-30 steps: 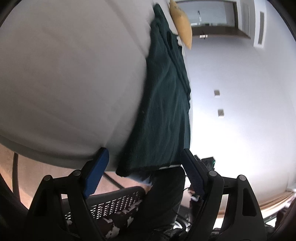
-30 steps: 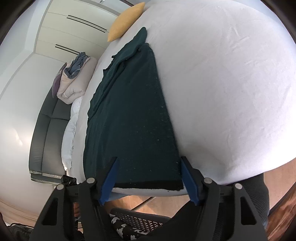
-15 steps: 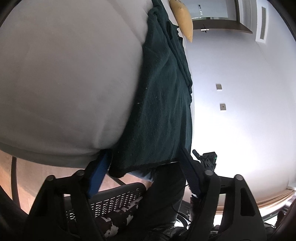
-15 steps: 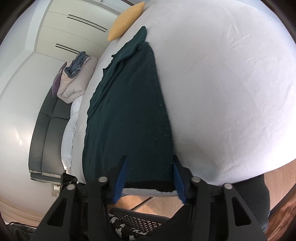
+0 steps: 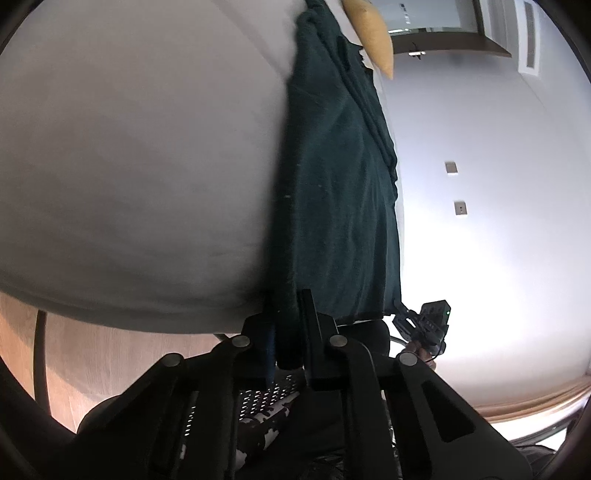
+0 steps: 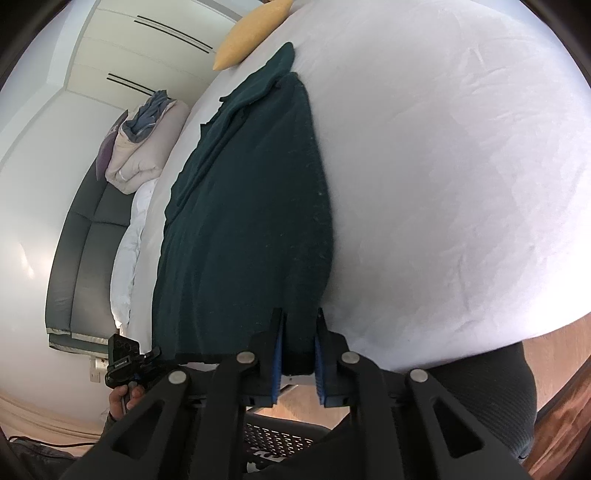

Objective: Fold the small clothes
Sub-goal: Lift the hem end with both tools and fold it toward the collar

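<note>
Two grippers, left gripper (image 5: 286, 332) and right gripper (image 6: 297, 339), each just clamped one green garment (image 6: 251, 206).

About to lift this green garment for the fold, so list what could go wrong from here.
1. Both hand-held grippers have just been closing on the near hem of the dark green garment. The left hand-held gripper pinches right at a corner, so the cloth may slip out.
2. The right hand-held gripper may have caught the white sheet too.
3. The garment's far end lies bunched near the yellow pillow, so the fold may come out uneven.
</note>
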`<move>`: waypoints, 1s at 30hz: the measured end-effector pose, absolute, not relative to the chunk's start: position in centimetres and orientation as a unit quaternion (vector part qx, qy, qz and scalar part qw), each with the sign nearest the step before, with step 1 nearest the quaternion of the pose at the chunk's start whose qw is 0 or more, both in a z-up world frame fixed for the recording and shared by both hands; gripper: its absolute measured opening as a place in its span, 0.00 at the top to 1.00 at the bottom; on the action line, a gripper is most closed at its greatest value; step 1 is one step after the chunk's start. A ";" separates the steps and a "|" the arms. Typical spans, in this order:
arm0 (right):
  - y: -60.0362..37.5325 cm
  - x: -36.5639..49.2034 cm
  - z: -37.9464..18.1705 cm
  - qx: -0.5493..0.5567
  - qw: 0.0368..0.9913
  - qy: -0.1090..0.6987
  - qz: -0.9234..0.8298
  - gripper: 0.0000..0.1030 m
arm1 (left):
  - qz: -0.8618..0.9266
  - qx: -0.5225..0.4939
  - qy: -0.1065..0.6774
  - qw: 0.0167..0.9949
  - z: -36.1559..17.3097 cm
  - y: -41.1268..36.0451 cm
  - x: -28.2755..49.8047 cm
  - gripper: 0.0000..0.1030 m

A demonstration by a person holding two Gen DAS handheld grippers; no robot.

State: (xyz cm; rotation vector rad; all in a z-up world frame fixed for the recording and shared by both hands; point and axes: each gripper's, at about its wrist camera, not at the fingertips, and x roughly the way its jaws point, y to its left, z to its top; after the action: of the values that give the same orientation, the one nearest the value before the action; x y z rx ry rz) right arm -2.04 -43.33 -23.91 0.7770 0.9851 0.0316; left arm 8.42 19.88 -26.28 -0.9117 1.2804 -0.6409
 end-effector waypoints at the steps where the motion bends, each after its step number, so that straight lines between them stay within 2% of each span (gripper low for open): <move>1: -43.4 -2.1 -23.9 0.363 0.810 0.461 0.012 0.85 | -0.284 -0.401 0.566 0.662 -26.2 19.6 8.4 0.92; 11: -42.9 -2.2 -23.4 0.342 0.824 0.451 -0.002 0.85 | -0.296 -0.414 0.546 0.665 -25.5 18.9 8.6 0.96; 23: -43.0 -1.7 -19.4 0.348 0.859 0.375 0.017 0.90 | -0.331 -0.438 0.471 0.691 -20.2 19.4 11.6 0.96; 30: -42.4 0.3 -17.4 0.330 0.872 0.361 0.025 0.90 | -0.339 -0.440 0.450 0.699 -17.9 19.4 14.7 0.96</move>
State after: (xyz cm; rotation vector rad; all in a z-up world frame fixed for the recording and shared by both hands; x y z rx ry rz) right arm 0.26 -42.42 -17.37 0.6902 0.7542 0.0520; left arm 14.65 19.41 -17.94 -0.9814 1.0022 -0.7556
